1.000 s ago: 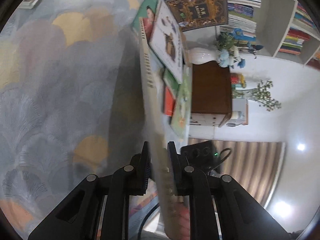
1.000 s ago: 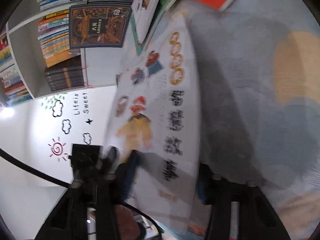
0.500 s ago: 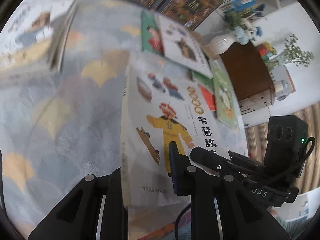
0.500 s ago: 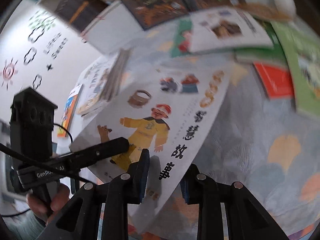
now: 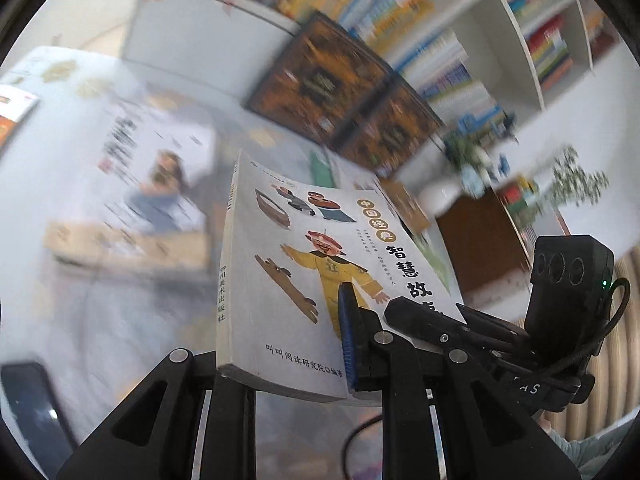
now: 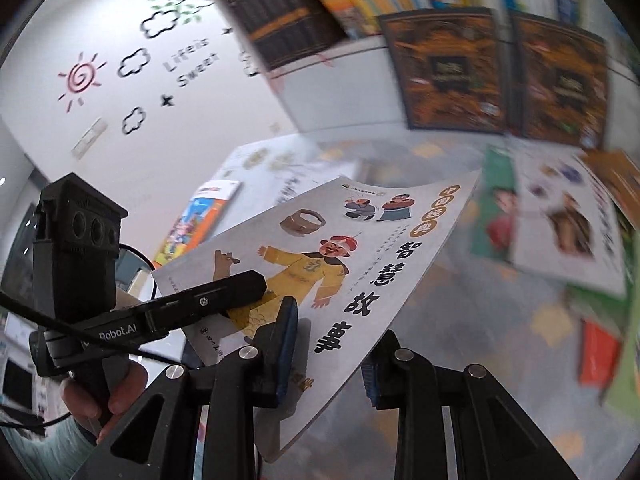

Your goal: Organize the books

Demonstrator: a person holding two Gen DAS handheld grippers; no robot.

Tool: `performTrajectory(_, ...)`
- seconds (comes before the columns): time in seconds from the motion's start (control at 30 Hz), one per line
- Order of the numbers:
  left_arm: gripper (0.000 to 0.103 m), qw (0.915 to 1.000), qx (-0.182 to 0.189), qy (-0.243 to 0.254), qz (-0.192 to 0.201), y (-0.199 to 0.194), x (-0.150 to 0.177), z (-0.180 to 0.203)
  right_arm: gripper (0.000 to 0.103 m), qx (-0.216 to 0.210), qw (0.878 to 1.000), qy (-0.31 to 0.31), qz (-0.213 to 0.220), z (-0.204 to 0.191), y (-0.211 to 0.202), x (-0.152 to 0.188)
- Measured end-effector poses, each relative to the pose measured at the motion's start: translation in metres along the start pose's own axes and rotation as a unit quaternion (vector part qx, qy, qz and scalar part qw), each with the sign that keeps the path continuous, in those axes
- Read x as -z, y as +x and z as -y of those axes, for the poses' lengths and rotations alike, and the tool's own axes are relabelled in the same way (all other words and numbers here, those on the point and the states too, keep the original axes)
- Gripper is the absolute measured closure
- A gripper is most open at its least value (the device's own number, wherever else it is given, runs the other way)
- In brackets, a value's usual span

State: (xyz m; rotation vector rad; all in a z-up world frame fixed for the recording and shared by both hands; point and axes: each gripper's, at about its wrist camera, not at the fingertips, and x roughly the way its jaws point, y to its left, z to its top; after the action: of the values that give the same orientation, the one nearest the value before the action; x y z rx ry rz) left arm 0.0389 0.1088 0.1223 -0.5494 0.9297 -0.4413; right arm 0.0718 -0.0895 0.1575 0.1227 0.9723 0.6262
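A white storybook point(image 5: 320, 272) with a yellow-robed figure on its cover hangs face up above the patterned tablecloth point(image 5: 120, 320). My left gripper point(image 5: 284, 364) is shut on its lower edge beside the spine; one blue pad point(image 5: 347, 336) presses the cover and the other finger is hidden under the book. In the right wrist view the same storybook point(image 6: 360, 256) tilts up to the right, and my right gripper point(image 6: 328, 356) is shut on its lower right edge. The left gripper point(image 6: 224, 296) lies across the cover there, held by a hand point(image 6: 100, 392).
Two dark brown books point(image 6: 500, 76) lean against a white bookshelf point(image 5: 500, 40) full of spines. Green, white and red books point(image 6: 560, 220) lie on the cloth to the right, and a blurred stack of books point(image 5: 152, 208) to the left. A brown cabinet point(image 5: 480, 248) stands beyond.
The storybook went from edge-on near the cloth to face up and lifted. Both grippers rose and rolled with it. The right gripper's jaws closed onto its edge.
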Motion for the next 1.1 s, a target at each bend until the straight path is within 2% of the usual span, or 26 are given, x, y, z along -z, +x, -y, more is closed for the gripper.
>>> performTrajectory(0.17, 0.087, 0.998, -0.044, -0.03, 0.034, -0.003, -0.029, -0.043, 0.075, -0.017, 0.999, -0.042, -0.02, -0.021, 0.055, -0.037)
performTrajectory(0.37, 0.086, 0.9934, -0.068, -0.075, 0.054, 0.009, -0.05, -0.091, 0.075, -0.027, 0.997, -0.061, -0.046, -0.031, 0.11, -0.069)
performTrajectory(0.53, 0.086, 0.9907, -0.079, -0.094, 0.058, 0.02, -0.06, -0.114, 0.074, -0.036, 0.996, -0.049, -0.064, -0.026, 0.147, -0.086)
performTrajectory(0.63, 0.084, 0.9901, -0.079, -0.109, 0.042, 0.031, -0.065, -0.126, 0.074, -0.043, 0.996, -0.026, -0.073, -0.017, 0.165, -0.091)
performTrajectory(0.83, 0.077, 0.9876, -0.101, -0.119, 0.017, 0.035, -0.052, -0.138, 0.074, -0.048, 0.994, 0.005, -0.101, -0.002, 0.19, -0.09)
performTrajectory(0.97, 0.077, 0.9803, -0.141, -0.139, 0.008, 0.02, -0.035, -0.155, 0.073, -0.043, 0.992, 0.012, -0.12, -0.001, 0.201, -0.085)
performTrajectory(1.1, 0.077, 0.9736, -0.175, -0.146, 0.017, -0.001, -0.027, -0.164, 0.073, -0.041, 0.991, 0.008, -0.126, -0.007, 0.205, -0.079)
